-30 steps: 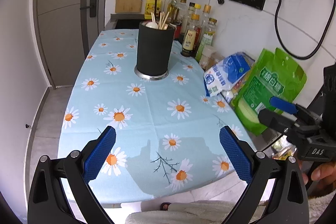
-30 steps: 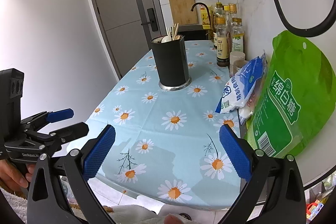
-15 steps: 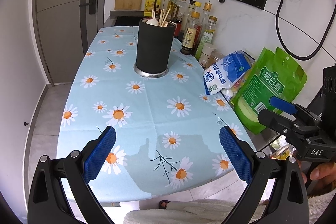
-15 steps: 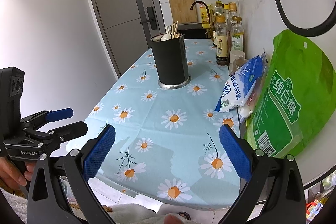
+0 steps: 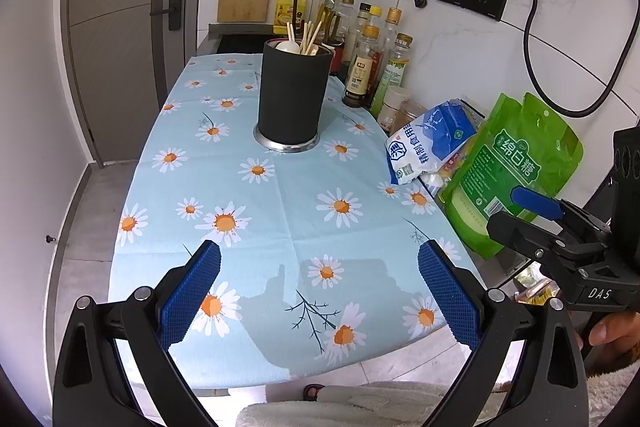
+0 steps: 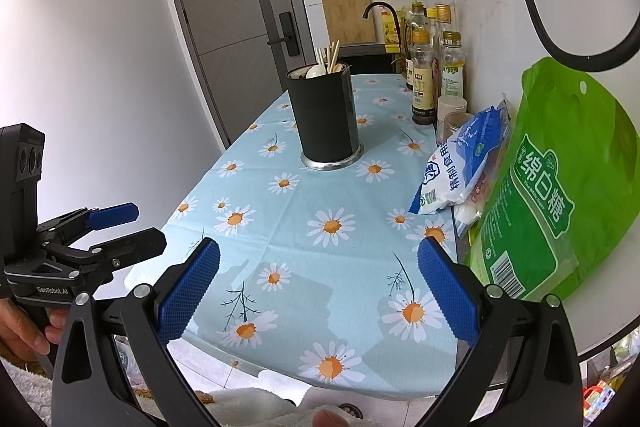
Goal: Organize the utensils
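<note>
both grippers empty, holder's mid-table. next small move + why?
Probably advance the right gripper toward the black utensil holder and line up over the chopsticks sticking out of its top. Both it and the left gripper hang open at the near table edge, holding nothing, and no loose utensils lie on the daisy tablecloth, so the holder's contents look like the only things to sort.

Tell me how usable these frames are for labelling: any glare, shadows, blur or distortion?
Left wrist view: sharp; fisheye bows the door and table edge; gripper shadows fall on the cloth. Right wrist view: also sharp, slight glare on the green bag, black vignette in the corners, cable curved by the lens.
</note>
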Demonstrator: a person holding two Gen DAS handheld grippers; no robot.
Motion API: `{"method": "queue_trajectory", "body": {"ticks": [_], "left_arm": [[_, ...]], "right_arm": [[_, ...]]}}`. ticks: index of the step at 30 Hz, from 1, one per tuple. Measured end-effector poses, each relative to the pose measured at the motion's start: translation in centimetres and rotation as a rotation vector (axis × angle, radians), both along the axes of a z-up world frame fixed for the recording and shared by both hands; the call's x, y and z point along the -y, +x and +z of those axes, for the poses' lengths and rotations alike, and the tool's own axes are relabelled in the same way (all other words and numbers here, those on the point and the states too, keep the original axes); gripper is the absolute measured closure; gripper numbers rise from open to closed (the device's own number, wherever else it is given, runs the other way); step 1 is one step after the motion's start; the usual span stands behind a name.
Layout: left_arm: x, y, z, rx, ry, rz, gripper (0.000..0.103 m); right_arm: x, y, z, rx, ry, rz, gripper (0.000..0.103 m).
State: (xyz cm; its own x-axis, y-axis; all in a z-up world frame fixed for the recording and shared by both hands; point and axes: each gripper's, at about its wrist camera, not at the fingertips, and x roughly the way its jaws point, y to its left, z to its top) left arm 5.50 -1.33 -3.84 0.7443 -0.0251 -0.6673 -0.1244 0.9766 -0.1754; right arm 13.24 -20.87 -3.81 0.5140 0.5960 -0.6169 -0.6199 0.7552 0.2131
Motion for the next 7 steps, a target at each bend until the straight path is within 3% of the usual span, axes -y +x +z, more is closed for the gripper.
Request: {"method": "queue_trajectory", "body": {"ticks": [7], "left_arm": [[0.06,0.21,-0.02,-0.002,0.001,-0.004,0.007]], "right_arm": [[0.00,0.00,0.00,0.000,0.000,0.000,0.005]]}}
